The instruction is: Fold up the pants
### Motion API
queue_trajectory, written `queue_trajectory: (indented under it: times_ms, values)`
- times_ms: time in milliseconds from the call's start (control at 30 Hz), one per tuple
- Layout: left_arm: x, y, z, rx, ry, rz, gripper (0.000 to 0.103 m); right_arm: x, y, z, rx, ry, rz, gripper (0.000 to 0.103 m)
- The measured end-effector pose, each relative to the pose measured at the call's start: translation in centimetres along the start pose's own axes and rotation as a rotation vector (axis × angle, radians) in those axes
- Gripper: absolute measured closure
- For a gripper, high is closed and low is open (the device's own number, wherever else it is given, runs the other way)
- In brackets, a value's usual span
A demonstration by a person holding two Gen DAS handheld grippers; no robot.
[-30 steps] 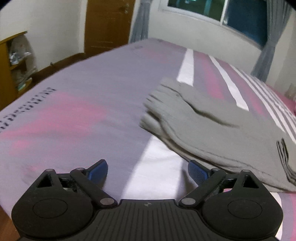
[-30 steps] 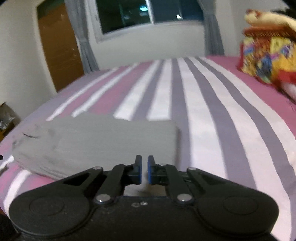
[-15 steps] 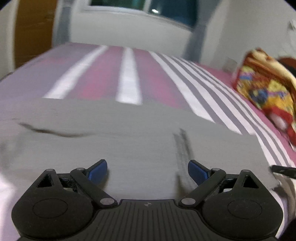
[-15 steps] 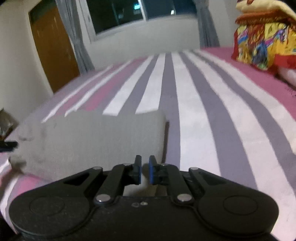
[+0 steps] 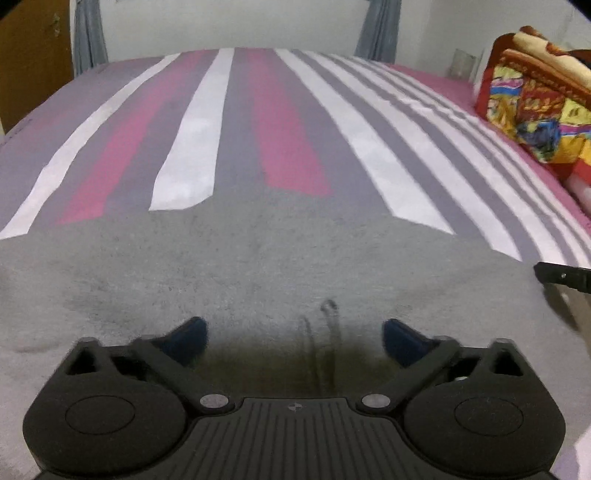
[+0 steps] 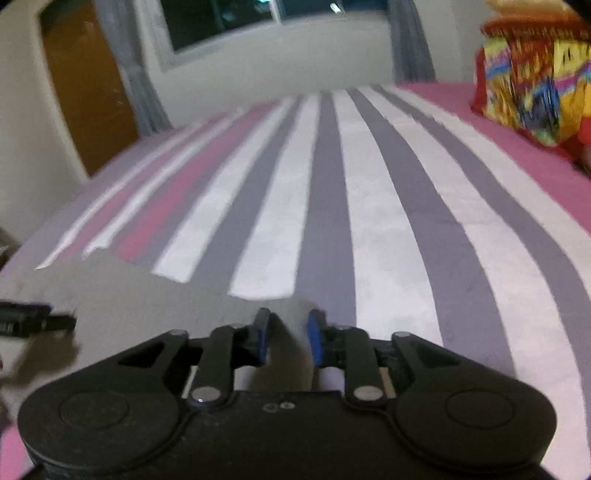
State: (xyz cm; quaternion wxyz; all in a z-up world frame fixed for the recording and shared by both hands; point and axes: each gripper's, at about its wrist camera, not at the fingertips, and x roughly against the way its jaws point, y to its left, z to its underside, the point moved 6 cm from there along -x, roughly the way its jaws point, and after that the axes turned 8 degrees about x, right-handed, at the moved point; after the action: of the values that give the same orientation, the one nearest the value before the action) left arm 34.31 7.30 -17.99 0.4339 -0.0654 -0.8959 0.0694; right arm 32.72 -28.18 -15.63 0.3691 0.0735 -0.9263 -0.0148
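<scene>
I read the left wrist view first: the left claw (image 5: 293, 334) hovers low over the grey pants (image 5: 258, 258), its blue fingers (image 5: 186, 338) spread wide with nothing between them. The pants lie flat on the striped bed (image 5: 236, 122) and fill the lower half of this view; two faint dark lines run along the fabric just ahead of the claw. At the right edge of this view I see a black tip of the right claw (image 5: 563, 276) over the pants' right end. The right wrist view shows what the left does not: the right claw (image 6: 286, 338) sits at the pants' (image 6: 129, 295) right end, its fingers (image 6: 263, 334) parted by a narrow gap, with grey fabric visible in the gap; I cannot tell whether the pads touch it. This view also shows a dark window (image 6: 229, 22) and a brown door (image 6: 92, 88) beyond the bed (image 6: 388, 221), and part of the left claw (image 6: 33, 323) at its left edge. Both views show a colourful folded blanket (image 5: 535, 96) at the bed's right side. Both frames are somewhat blurred.
</scene>
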Motion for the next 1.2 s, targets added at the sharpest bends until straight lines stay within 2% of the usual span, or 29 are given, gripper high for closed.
queue_trajectory:
  times_ms: [133,233,333,500,567,633,667,700,767,800,833,900,967,1033,1133,1200]
  values:
    - [1.3,0.1,0.7,-0.009,-0.012,0.004,0.000,-0.9,-0.4,0.4,-0.025,0.026,-0.016,0.072]
    - [3.2,0.7,3.1,-0.022,-0.034,0.022,0.000,1.4,0.1,2.0,-0.036,0.046,-0.035,0.070]
    - [5.2,1.0,5.9,-0.018,-0.066,0.029,0.000,3.8,0.6,5.1,-0.031,0.062,-0.060,0.070]
    - [8.6,2.2,9.5,0.053,-0.133,0.024,0.000,8.4,1.0,9.8,-0.020,0.034,-0.077,0.064]
    - [9.5,2.6,10.0,0.078,-0.164,0.020,0.000,9.7,1.2,10.2,-0.032,0.030,-0.083,0.063]
    - [10.7,2.8,10.1,0.095,-0.226,0.018,0.000,10.9,1.2,9.6,-0.012,-0.026,-0.073,0.062]
    - [10.6,3.0,10.2,0.091,-0.228,-0.002,0.000,11.3,1.1,9.2,-0.011,-0.054,-0.070,0.062]
    - [9.8,3.2,10.5,0.071,-0.188,-0.030,0.000,11.4,1.0,9.2,-0.013,-0.062,-0.072,0.061]
    - [10.0,3.7,10.3,0.078,-0.182,-0.018,0.000,10.0,0.8,9.8,0.007,0.012,-0.054,0.060]
    - [10.9,4.0,10.0,0.092,-0.206,-0.014,0.000,9.6,0.8,10.0,0.001,0.042,-0.056,0.061]
    - [12.2,4.7,9.8,0.105,-0.254,0.003,0.000,10.0,0.7,9.6,-0.002,0.022,-0.055,0.061]
    - [14.0,6.9,9.7,0.142,-0.312,0.015,0.000,11.8,0.5,8.6,-0.001,-0.064,-0.065,0.059]
    - [15.0,10.0,9.9,0.191,-0.344,-0.023,0.000,12.8,-0.2,8.5,-0.004,-0.098,-0.080,0.059]
    - [15.7,14.5,10.5,0.299,-0.367,-0.053,0.000,13.2,-1.3,8.8,-0.023,-0.113,-0.065,0.059]
    - [15.7,21.2,11.4,0.475,-0.375,-0.088,0.000,13.5,-3.4,9.2,-0.150,-0.135,-0.092,0.058]
    - [14.9,25.0,12.1,0.589,-0.370,-0.062,0.000,13.2,-4.6,9.0,-0.207,-0.141,-0.086,0.056]
